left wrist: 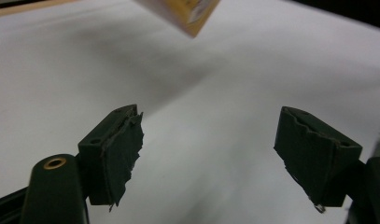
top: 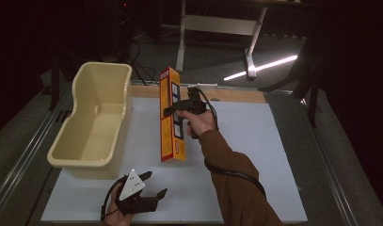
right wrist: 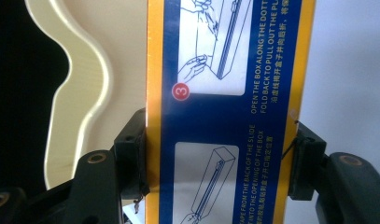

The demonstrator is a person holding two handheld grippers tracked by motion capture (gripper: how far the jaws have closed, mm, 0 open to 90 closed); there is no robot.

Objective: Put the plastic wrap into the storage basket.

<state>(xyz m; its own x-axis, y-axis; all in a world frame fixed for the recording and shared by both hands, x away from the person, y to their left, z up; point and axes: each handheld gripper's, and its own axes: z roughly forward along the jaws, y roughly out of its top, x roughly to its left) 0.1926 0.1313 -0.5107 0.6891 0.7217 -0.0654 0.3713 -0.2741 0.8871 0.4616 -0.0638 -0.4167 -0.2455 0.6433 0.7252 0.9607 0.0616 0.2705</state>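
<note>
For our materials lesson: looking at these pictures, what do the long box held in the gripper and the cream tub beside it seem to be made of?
Long box: probably thin cardboard with a glossy printed coat; flat faces, crisp folded edges, blue and yellow print that catches light in the right gripper view.
Cream tub: likely moulded plastic, smooth with a slight sheen; one-piece curved walls and a rounded, rolled rim.

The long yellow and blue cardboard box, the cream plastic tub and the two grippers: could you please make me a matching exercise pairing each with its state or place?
Things:
1. long yellow and blue cardboard box
2. cream plastic tub
3. left gripper
4. right gripper

States:
A. open over the white mat, nothing between its jaws
B. empty, at the mat's left edge
C. clamped on the box's sides
D. held upright beside the tub

Pairs: 1-D, 2-B, 3-A, 4-C
</note>
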